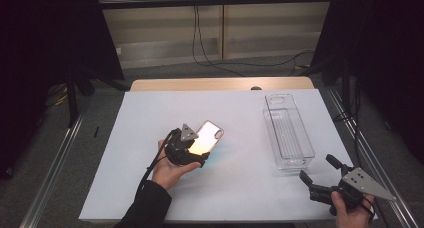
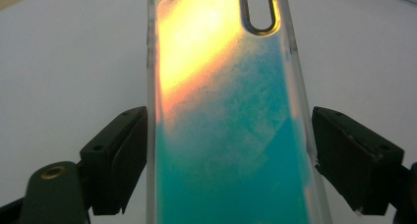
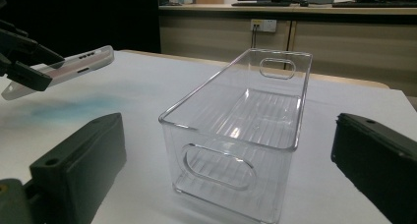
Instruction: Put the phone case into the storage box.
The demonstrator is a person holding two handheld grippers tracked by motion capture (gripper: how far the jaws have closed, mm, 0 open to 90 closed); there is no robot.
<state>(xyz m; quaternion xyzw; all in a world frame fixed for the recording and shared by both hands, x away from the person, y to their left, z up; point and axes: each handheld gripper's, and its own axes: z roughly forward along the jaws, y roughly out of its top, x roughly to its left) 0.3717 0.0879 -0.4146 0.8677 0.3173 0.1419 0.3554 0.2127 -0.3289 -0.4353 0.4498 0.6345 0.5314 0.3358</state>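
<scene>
1. The phone case [image 1: 208, 137], a clear shell that glows orange at its far end and teal at its near end, is already off the bench [image 1: 150, 188]. In the right gripper view it hangs in the air above the white surface, with a faint teal tint cast on the sheet beneath it.
2. The left claw [image 1: 196, 155] has the case by its near end. In the left gripper view the case lies lengthwise between the two black jaws: the left jaw sits against the case's edge, while a thin gap seems to remain at the right jaw. I read this as a pinch across the width of the case, though a loose one.
3. The clear bin [image 1: 288, 133] stands empty on the right half of the bench, its long side running near to far, well apart from the case. Nothing lies on its ribbed floor.
4. The right claw [image 1: 320, 177] waits at the near right corner of the bench, spread wide and holding nothing. It points at the near end of the bin without touching it.
5. Judged from this, the pick-up is done. What is left appears to be the carry to the right, over the bin's rim, and the release inside.
6. The case is longer than the grip covers, so its free far end may sag or swing on the way.
</scene>
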